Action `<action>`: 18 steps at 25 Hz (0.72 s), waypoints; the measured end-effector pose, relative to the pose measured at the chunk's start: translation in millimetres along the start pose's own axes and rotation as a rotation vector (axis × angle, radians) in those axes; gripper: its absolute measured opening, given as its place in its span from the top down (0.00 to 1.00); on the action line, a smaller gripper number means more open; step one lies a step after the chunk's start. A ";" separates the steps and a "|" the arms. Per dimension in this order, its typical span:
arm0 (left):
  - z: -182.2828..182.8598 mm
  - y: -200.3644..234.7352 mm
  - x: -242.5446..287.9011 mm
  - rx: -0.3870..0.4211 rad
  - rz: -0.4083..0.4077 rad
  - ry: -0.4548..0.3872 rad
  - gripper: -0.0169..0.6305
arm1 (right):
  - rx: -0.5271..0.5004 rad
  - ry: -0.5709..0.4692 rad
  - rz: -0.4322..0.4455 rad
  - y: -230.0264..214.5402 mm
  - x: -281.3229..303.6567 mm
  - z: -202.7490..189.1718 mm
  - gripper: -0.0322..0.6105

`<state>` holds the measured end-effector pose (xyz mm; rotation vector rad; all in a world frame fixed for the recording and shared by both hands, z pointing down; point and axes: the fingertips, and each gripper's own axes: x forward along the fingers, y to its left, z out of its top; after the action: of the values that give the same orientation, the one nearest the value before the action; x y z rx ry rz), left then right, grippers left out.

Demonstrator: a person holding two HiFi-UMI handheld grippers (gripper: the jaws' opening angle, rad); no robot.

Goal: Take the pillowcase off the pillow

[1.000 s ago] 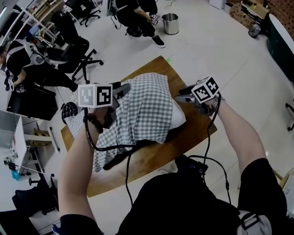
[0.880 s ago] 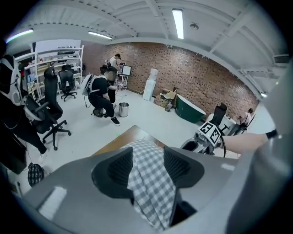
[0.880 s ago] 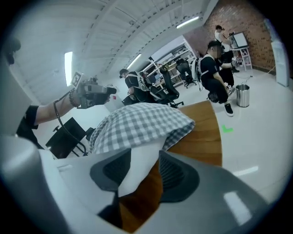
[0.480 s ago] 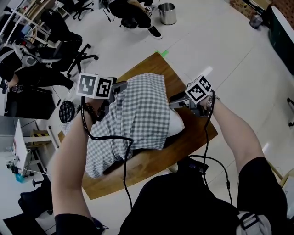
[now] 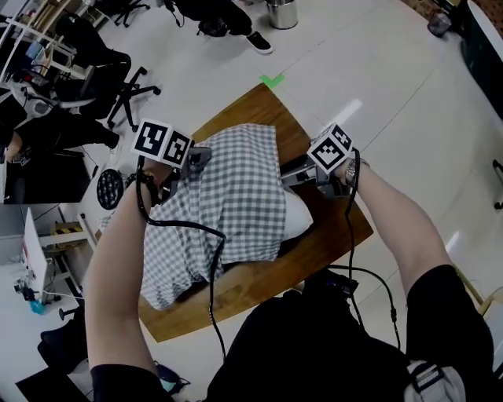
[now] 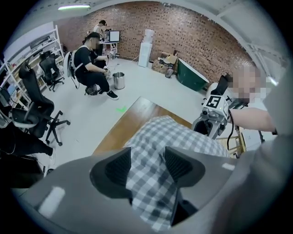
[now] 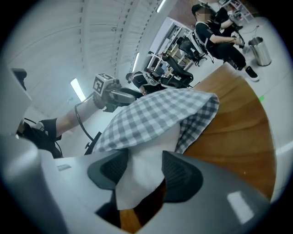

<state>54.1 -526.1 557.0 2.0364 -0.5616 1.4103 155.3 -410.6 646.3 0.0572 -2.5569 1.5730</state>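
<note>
A pillow in a grey-and-white checked pillowcase (image 5: 236, 188) lies on the wooden table (image 5: 334, 235). Its bare white end (image 5: 297, 216) sticks out toward the right. My left gripper (image 5: 198, 157) points steeply down at the case's far left side. Its jaws have just been opening, and checked cloth (image 6: 183, 137) shows between them without being pinched (image 6: 147, 167). My right gripper (image 5: 289, 174) lies nearly level at the white end. Its jaws have just been opening too, and the pillow's white corner (image 7: 137, 157) sits loosely between them (image 7: 144, 171).
The table is small, with floor all round it. Office chairs (image 5: 118, 86) and seated people are at the far left. A metal bin (image 5: 281, 14) and a green tape mark (image 5: 271, 80) lie beyond the table. Black cables hang from both grippers across my lap.
Both grippers have come down and inward onto the pillow: the left to the checked case, the right to the white end. Both pairs of jaws stand wider than before.
</note>
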 end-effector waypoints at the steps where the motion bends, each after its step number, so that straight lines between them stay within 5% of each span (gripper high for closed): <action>1: 2.5 5.2 2.1 -0.007 -0.007 0.022 0.60 | 0.013 0.006 0.008 -0.9 1.6 6.0 0.58; 4: -5.5 8.1 10.8 -0.038 -0.031 0.071 0.67 | 0.038 0.019 0.023 -2.0 8.8 6.3 0.63; 9: -8.0 12.7 15.8 -0.042 0.010 0.099 0.94 | 0.005 0.007 -0.001 -1.1 5.8 11.2 0.89; 18: -23.4 11.7 -14.3 -0.081 0.118 0.002 0.96 | -0.139 -0.064 -0.123 31.4 -14.3 0.0 0.92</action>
<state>25.6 -518.6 552.5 1.9658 -0.7372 1.4328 166.2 -397.0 616.5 0.2485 -2.6479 1.3680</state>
